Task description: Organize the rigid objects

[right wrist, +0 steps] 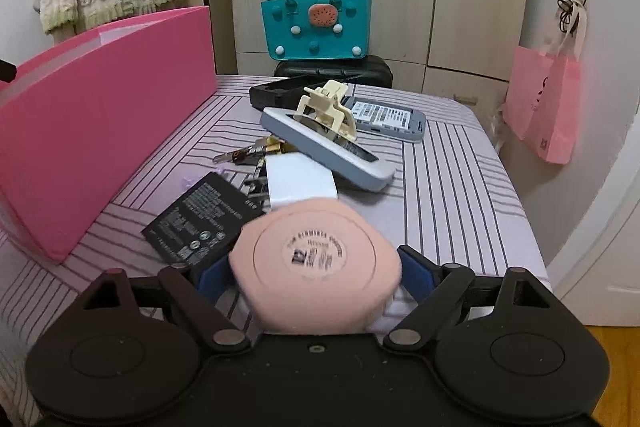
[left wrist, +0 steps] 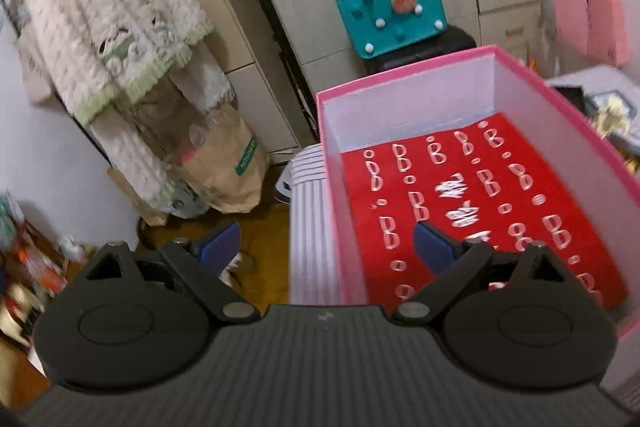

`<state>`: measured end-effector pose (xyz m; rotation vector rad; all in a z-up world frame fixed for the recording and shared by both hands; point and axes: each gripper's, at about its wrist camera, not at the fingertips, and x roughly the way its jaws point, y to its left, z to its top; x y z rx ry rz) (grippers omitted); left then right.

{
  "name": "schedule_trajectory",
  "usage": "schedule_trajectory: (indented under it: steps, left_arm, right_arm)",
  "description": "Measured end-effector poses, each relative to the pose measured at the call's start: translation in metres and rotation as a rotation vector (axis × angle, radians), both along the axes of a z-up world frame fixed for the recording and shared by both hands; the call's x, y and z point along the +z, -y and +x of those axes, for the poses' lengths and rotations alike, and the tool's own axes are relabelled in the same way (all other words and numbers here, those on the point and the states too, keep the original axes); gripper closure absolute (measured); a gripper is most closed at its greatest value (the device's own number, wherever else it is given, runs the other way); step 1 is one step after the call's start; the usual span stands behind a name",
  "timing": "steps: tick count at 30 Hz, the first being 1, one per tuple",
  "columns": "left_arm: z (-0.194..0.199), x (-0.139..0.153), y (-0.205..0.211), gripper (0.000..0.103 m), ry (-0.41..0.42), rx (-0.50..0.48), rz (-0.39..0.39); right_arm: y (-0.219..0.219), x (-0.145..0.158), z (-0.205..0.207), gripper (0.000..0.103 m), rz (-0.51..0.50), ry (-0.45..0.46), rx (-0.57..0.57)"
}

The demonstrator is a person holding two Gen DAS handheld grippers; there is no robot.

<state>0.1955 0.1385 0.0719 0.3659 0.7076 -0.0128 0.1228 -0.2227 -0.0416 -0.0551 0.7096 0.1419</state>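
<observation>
While the left gripper [left wrist: 326, 247] hangs wide open and empty over the pink box [left wrist: 520, 63], the right gripper [right wrist: 316, 277] clamps the pink compact [right wrist: 316, 259] above the bed's near edge — likely light, rigid, slick-shelled — best pinched across its rim.

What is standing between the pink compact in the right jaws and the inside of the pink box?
Only the box's own wall. The pink compact is held by the right gripper over the bed, and the pink box stands to its left, so its near side wall must be cleared. Inside, only a red printed sheet shows.
</observation>
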Motion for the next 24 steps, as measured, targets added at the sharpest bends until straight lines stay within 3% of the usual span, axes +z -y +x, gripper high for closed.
schedule_trajectory:
  steps: [3, 7, 9, 15, 17, 18, 20, 22, 24]
  left_arm:
    - [0.013, 0.002, -0.005, 0.009, -0.023, -0.009, 0.007]
    - [0.028, 0.000, -0.010, 0.027, -0.075, -0.020, -0.015]
    - [0.037, -0.003, -0.013, 0.030, -0.098, -0.018, -0.028]
    - [0.053, -0.011, -0.022, 0.031, -0.185, -0.010, -0.083]
    - [0.054, -0.012, -0.024, 0.034, -0.181, -0.015, -0.072]
    - [0.054, -0.012, -0.024, 0.038, -0.172, -0.016, -0.063]
    - [0.055, -0.015, -0.026, 0.057, -0.177, -0.012, -0.052]
    - [0.059, -0.018, -0.030, 0.074, -0.230, -0.032, -0.113]
    - [0.062, -0.020, -0.032, 0.083, -0.294, -0.038, -0.168]
  right_arm:
    - [0.000, 0.001, 0.004, 0.015, 0.003, -0.009, -0.014]
    - [-0.004, 0.004, 0.006, 0.014, -0.019, -0.020, -0.021]
    - [-0.005, 0.005, 0.007, 0.014, -0.026, -0.030, -0.027]
    - [-0.007, 0.008, 0.010, 0.012, -0.025, -0.073, -0.063]
    - [-0.006, 0.009, 0.011, 0.017, -0.006, -0.083, -0.068]
    - [-0.005, 0.009, 0.011, 0.017, 0.006, -0.088, -0.065]
    - [-0.004, 0.010, 0.012, 0.016, 0.017, -0.096, -0.074]
    - [-0.003, 0.011, 0.014, 0.016, 0.015, -0.101, -0.078]
    - [-0.002, 0.014, 0.015, 0.016, 0.014, -0.101, -0.081]
